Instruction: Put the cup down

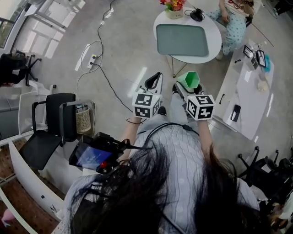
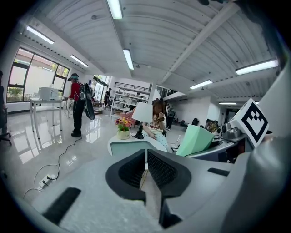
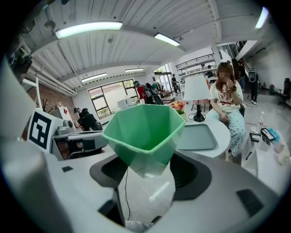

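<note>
Overhead, the person stands on a grey floor with both grippers held out at chest height.

- Right gripper (image 3: 152, 175): jaws clamped on the pale base of a green faceted plastic cup (image 3: 143, 132). The cup is off any surface, over the floor. Its mouth is toward the camera, and only plain green inner walls show.
- Left gripper (image 2: 145, 168): jaws pressed together with nothing between them. It sits just beside the right gripper, at its 9 o'clock in the head view.
- Round white bench (image 1: 208, 27): at 12 o'clock from the cup, well apart from it.
  - It carries a grey-green rectangular tray (image 1: 182, 40).
  - At the tray's 12 o'clock is a white pot of red and yellow flowers (image 1: 174, 7).
  - A black lamp base (image 1: 197, 14) stands at the tray's 1 o'clock.
- Wire waste basket (image 1: 83, 121): at 9 o'clock from the grippers, beside a black office chair (image 1: 55, 119). Its contents cannot be made out.
- Writing: each gripper cube bears black-and-white square markers, with no letters. The blue screen (image 1: 91, 157) near the person's chest is too small to read.
</note>
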{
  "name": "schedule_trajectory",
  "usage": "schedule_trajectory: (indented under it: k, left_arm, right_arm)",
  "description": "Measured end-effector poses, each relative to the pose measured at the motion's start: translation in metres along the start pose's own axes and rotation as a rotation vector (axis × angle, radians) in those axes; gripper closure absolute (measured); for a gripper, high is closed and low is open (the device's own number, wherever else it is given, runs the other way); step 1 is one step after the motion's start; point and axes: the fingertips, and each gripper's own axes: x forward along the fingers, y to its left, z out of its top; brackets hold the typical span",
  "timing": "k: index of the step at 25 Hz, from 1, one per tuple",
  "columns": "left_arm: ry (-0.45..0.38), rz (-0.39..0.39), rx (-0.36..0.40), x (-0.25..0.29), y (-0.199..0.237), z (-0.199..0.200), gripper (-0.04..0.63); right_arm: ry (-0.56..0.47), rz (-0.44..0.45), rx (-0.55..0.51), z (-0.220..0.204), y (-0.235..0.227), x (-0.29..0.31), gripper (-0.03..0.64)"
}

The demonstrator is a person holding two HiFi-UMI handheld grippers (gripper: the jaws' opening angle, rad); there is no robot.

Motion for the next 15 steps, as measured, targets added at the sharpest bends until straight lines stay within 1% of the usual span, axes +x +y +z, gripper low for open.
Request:
schedule_trajectory:
  k: [5, 15]
  left_arm:
    - [0.005, 0.010, -0.003, 0.019, 0.008, 0.004, 0.568]
    - [0.029, 0.048, -0.022, 0.069, 0.036, 0.021, 0.568]
  right_arm:
    - [0.009, -0.001, 0.003, 0.009, -0.018, 0.017, 0.316]
    - [0.031, 0.029, 0.000, 0.048, -0.054, 0.068, 0.316]
